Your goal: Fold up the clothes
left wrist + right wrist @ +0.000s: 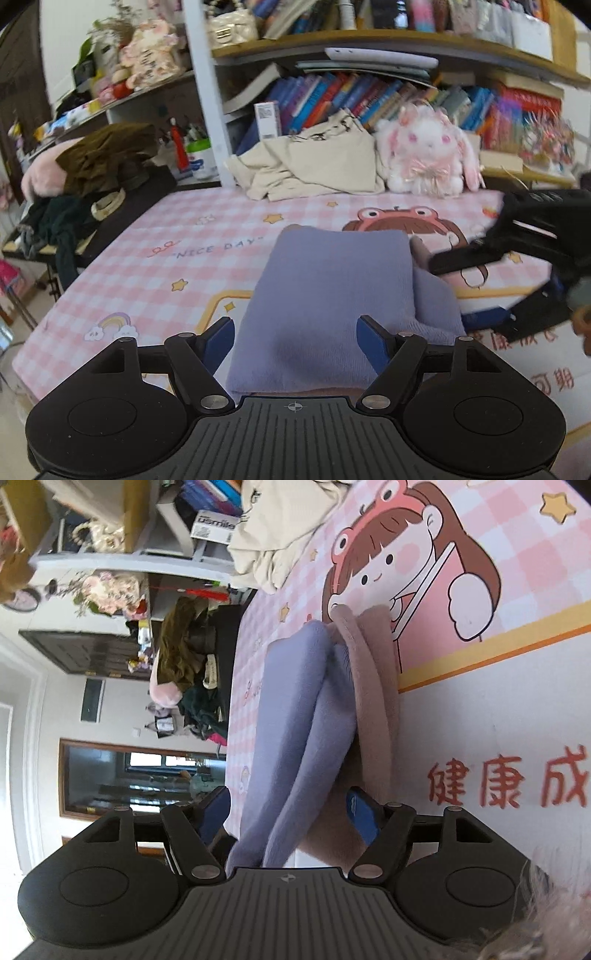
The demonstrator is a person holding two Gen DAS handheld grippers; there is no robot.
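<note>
Left wrist view: the left claw [295,341] stands apart, its blue pads on either side of the near edge of a folded lavender garment [325,295], without pressing on it. The garment lies flat on a bench covered by a pink checked cartoon mat [166,254]. Bare mat stretches to the left of the garment and beyond it, giving free room on those sides. On the garment's right edge the right claw [476,288] reaches in from the side, its fingers spread, one above the fold and one low by the mat.

At the far edge of the bench a crumpled cream garment [314,166] and a pink-and-white plush rabbit [428,155] sit against a bookshelf [369,96]. Off the left corner a heap of dark and olive clothes [96,173] rests on a dark stand.

In the right wrist view, rolled on its side, the right claw [291,812] is also apart: lavender folds and a mauve layer [376,686] beneath pass between its pads, and whether the pads touch the cloth cannot be told. The mat's white panel with red characters [506,782] is bare beside it.
</note>
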